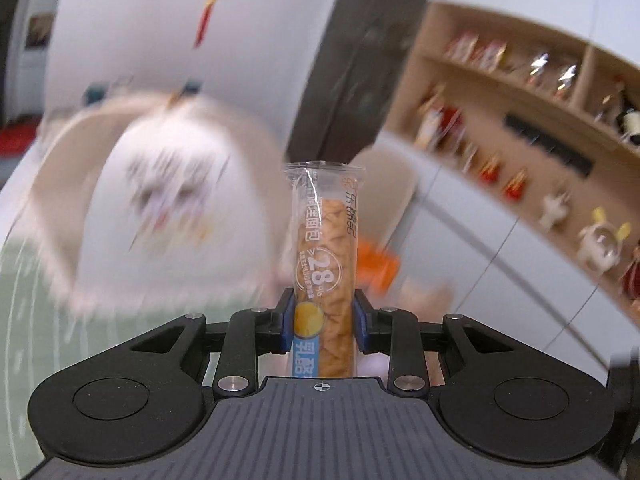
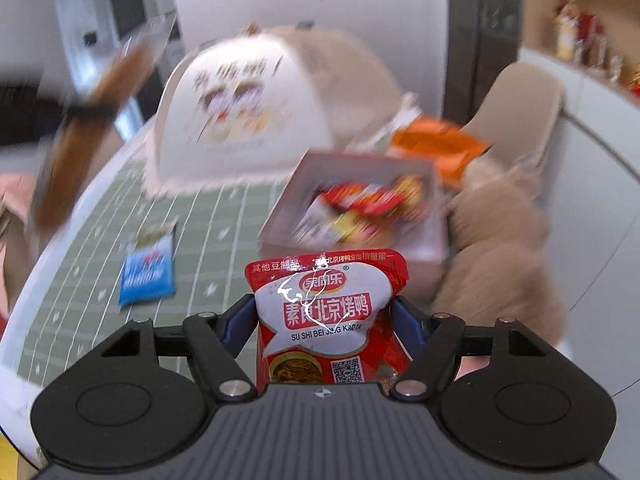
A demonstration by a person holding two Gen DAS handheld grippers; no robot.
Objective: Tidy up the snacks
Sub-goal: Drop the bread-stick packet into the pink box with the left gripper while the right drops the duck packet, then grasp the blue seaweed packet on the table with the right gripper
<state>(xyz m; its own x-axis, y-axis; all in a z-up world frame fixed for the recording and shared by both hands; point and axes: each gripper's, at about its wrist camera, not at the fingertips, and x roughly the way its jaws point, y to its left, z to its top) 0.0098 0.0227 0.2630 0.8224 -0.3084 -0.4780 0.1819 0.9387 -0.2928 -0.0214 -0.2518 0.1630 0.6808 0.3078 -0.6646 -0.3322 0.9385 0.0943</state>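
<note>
Snacks fill both your grippers—left gripper [image 1: 323,322] pinches a bread stick pack [image 1: 325,264] upright at centre, right gripper [image 2: 325,322] clamps a red pouch [image 2: 326,308] below the box [image 2: 434,240]—likely bound there.

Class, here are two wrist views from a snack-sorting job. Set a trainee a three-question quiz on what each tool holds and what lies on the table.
1. True or false: the left tool is shut on a long clear-wrapped bread stick.
2. Which packet sits between the fingers of the right tool? A) a blue packet B) a red and white pouch C) an orange packet
3. Fill in: the grey box on the table already contains ____ snack packets.

Key: 1 true. 2 B, the red and white pouch; the blue packet lies flat on the green mat. 3 red.
</note>
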